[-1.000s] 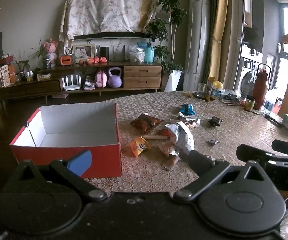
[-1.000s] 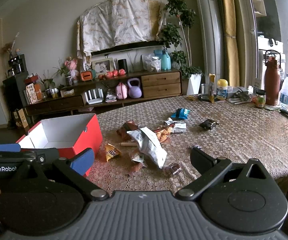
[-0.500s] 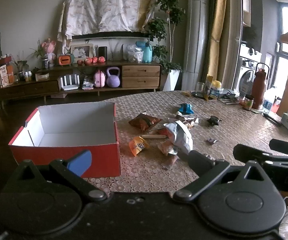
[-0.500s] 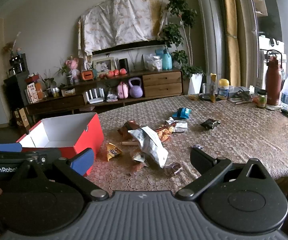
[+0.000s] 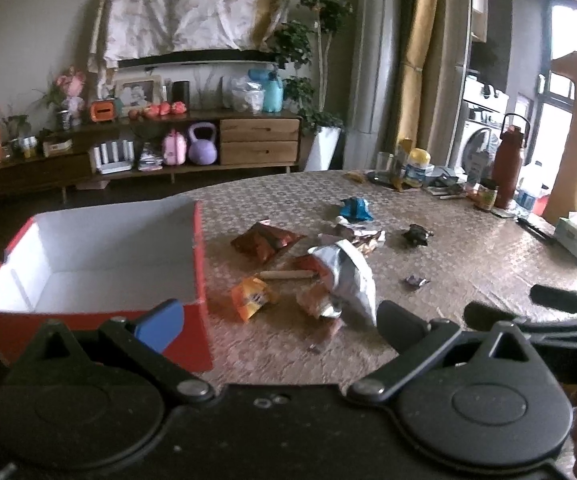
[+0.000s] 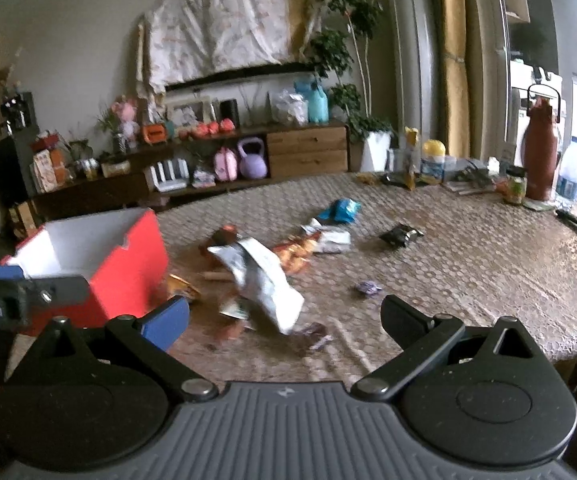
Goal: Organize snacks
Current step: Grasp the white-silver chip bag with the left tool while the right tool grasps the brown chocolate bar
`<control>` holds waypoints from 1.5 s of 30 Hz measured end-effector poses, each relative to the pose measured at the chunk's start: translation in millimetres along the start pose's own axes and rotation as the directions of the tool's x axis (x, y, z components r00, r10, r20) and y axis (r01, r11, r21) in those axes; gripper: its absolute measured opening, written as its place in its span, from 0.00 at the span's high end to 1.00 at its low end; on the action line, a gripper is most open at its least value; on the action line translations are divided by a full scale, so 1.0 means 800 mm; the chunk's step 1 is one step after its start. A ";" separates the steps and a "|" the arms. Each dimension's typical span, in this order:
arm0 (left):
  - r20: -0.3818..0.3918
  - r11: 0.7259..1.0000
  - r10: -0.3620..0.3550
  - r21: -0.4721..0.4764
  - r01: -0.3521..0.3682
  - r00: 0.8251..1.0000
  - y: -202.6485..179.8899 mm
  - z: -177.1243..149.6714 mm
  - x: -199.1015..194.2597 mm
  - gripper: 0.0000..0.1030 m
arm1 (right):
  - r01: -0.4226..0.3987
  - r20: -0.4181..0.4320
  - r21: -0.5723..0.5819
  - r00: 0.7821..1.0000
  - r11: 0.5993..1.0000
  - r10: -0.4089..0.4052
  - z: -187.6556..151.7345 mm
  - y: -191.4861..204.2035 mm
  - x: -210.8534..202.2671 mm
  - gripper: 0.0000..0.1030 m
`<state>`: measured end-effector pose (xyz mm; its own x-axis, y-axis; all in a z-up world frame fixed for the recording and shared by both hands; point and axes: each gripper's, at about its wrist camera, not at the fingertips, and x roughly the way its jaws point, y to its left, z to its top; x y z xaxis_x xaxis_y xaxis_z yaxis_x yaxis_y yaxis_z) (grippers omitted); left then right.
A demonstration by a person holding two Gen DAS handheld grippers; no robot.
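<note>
A red box with a white empty inside (image 5: 88,256) stands at the table's left edge; it also shows in the right wrist view (image 6: 100,252). Snack packets lie scattered to its right: a silver bag (image 5: 348,276) (image 6: 264,276), a brown bag (image 5: 266,240), a small orange packet (image 5: 250,296), a blue packet (image 5: 354,208) (image 6: 338,210), a black packet (image 5: 416,235) (image 6: 400,235) and a small purple wrapper (image 5: 416,281) (image 6: 368,288). My left gripper (image 5: 278,320) is open and empty, near the box's front corner. My right gripper (image 6: 284,318) is open and empty, just short of the silver bag.
The patterned table (image 6: 468,264) carries a brown flask (image 6: 540,152), jars and bottles at its far right, and a tissue box (image 5: 576,236). A low cabinet (image 5: 168,148) with ornaments stands behind. The right gripper shows at the left wrist view's right edge (image 5: 568,312).
Both grippers have moved forward toward the snack pile, the right one more, with motion blur. Both stay open and empty.
</note>
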<state>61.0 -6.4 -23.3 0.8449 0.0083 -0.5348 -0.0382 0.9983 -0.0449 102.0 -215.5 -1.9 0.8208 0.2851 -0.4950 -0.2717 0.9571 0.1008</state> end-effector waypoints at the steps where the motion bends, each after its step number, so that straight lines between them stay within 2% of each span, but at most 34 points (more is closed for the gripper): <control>1: -0.003 1.000 -0.006 0.006 0.006 1.000 -0.004 0.003 0.009 0.00 | 0.002 -0.014 -0.002 1.000 1.000 -0.002 -0.001 -0.005 0.011 0.00; 6: -0.036 0.999 -0.041 -0.003 0.041 0.998 -0.021 0.017 0.060 0.02 | -0.005 -0.069 -0.072 0.998 0.997 0.000 -0.007 -0.017 0.061 0.04; 10: -0.052 0.998 -0.057 0.014 0.058 0.997 -0.040 0.025 0.101 0.03 | -0.043 -0.128 -0.107 0.991 0.993 0.029 -0.013 -0.026 0.103 0.06; 13: -0.060 0.998 -0.048 0.038 0.050 0.997 -0.058 0.032 0.130 0.03 | -0.060 -0.169 -0.143 0.985 0.988 0.035 -0.017 -0.029 0.129 0.10; 15: -0.103 0.997 -0.069 0.032 0.073 0.992 -0.067 0.036 0.155 0.02 | -0.069 -0.201 -0.160 0.979 0.985 0.036 -0.020 -0.031 0.145 0.11; 18: -0.193 0.997 -0.061 0.044 0.071 0.979 -0.080 0.035 0.195 0.03 | -0.076 -0.232 -0.157 0.972 0.985 0.038 -0.021 -0.037 0.164 0.26; 19: -0.213 0.996 -0.066 0.041 0.076 0.975 -0.082 0.035 0.207 0.04 | -0.082 -0.241 -0.151 0.969 0.985 0.044 -0.022 -0.039 0.170 0.26; 22: -0.240 0.997 -0.066 0.034 0.076 0.969 -0.085 0.034 0.231 0.07 | -0.097 -0.254 -0.154 0.966 0.983 0.056 -0.026 -0.042 0.181 0.28; 23: -0.246 0.997 -0.065 0.033 0.075 0.967 -0.085 0.034 0.237 0.11 | -0.100 -0.258 -0.155 0.964 0.983 0.058 -0.026 -0.042 0.184 0.31; 24: -0.253 0.997 -0.061 0.031 0.071 0.966 -0.085 0.033 0.243 0.14 | -0.105 -0.263 -0.153 0.963 0.983 0.062 -0.027 -0.042 0.187 0.36; 26: -0.266 0.998 -0.054 0.021 0.061 0.962 -0.083 0.031 0.249 0.22 | -0.111 -0.269 -0.147 0.961 0.983 0.068 -0.028 -0.043 0.191 0.37; 30: -0.289 0.998 -0.053 0.001 0.056 0.956 -0.080 0.027 0.260 0.29 | -0.130 -0.276 -0.162 0.958 0.978 0.082 -0.031 -0.040 0.198 0.42; 32: -0.279 0.998 -0.066 -0.023 0.062 0.958 -0.078 0.027 0.263 0.32 | -0.139 -0.285 -0.169 0.955 0.976 0.086 -0.033 -0.037 0.202 0.45; 36: -0.274 0.998 -0.068 -0.025 0.064 0.959 -0.077 0.028 0.262 0.34 | -0.145 -0.287 -0.181 0.954 0.973 0.088 -0.036 -0.032 0.203 0.57; 37: -0.275 0.998 -0.069 -0.024 0.065 0.959 -0.076 0.029 0.262 0.37 | -0.151 -0.288 -0.180 0.953 0.972 0.094 -0.036 -0.031 0.202 0.61; 41: -0.264 0.997 -0.074 -0.031 0.069 0.962 -0.073 0.032 0.261 0.48 | -0.139 -0.287 -0.199 0.955 0.970 0.078 -0.036 -0.026 0.200 0.63; 45: -0.238 0.997 -0.081 -0.019 0.079 0.968 -0.071 0.036 0.255 0.52 | -0.120 -0.282 -0.197 0.958 0.973 0.061 -0.033 -0.027 0.193 0.64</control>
<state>250.9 -59.8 -105.2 0.6937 -0.0865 -0.7150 0.0182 0.9946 -0.1027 221.7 -193.7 -103.2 0.6277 0.3167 -0.7111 -0.4618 0.8869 -0.0126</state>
